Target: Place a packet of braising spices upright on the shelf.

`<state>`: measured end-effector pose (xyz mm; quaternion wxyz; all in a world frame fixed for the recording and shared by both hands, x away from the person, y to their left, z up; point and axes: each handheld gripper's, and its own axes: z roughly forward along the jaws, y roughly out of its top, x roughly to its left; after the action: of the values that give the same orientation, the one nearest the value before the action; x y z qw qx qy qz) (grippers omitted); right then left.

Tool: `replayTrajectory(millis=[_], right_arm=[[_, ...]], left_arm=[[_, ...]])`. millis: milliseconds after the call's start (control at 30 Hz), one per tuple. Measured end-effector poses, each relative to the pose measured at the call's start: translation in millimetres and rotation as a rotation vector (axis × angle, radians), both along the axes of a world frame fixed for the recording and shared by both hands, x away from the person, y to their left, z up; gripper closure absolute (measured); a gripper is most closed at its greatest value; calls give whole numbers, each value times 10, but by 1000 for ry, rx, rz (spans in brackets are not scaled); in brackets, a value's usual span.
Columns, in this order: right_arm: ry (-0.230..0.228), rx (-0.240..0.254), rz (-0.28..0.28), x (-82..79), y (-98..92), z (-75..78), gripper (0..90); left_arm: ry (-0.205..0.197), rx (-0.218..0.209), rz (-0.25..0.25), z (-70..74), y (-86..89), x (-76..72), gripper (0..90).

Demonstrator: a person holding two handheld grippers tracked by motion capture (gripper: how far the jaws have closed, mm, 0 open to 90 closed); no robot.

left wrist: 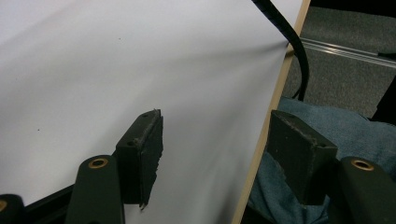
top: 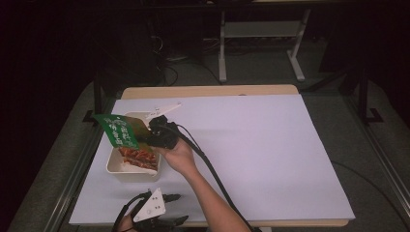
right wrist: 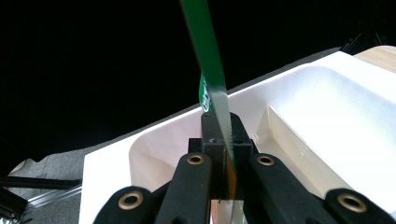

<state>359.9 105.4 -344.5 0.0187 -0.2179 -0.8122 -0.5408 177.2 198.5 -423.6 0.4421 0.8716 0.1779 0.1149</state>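
Your left claw [top: 176, 209] rests at the near edge of the counter [top: 251, 145], jaws spread with nothing between them (your denim-clad knee [left wrist: 336, 126] sits just past the edge). Farther in, your right claw [top: 151, 131] pinches the green lid film [top: 118, 130], holding it tilted up over the white food tray [top: 126, 169] by the counter's left side.

**Left gripper view: open jaws over table edge**

Left gripper [left wrist: 215, 154]: two black jaws rising from the bottom of the frame, standing wide apart, nothing between them. White sheet covering the table [left wrist: 116, 60]: upper left and centre. Pale wooden table edge [left wrist: 275, 102]: a diagonal strip, centre right. Black corrugated cable [left wrist: 299, 51]: upper right, hanging past the edge. Blue denim cloth [left wrist: 355, 126]: lower right. Grey carpet floor [left wrist: 345, 74]: right.
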Motion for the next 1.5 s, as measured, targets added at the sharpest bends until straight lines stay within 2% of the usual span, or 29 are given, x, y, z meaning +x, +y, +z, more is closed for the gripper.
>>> replayTrajectory(millis=[467,833,1167,1500], right_arm=[[-1,-18,-16,23,-26,15,878],[-15,-19,-34,1,-152,118,725],[-23,-44,-39,-26,-292,177,644],[-13,-35,-23,-60,-425,182,587]], left_arm=[[-1,2,4,4,14,16,345],[7,-1,13,-4,7,17,334],[6,-1,20,-3,15,30,326],[7,-4,24,-2,24,43,325]])
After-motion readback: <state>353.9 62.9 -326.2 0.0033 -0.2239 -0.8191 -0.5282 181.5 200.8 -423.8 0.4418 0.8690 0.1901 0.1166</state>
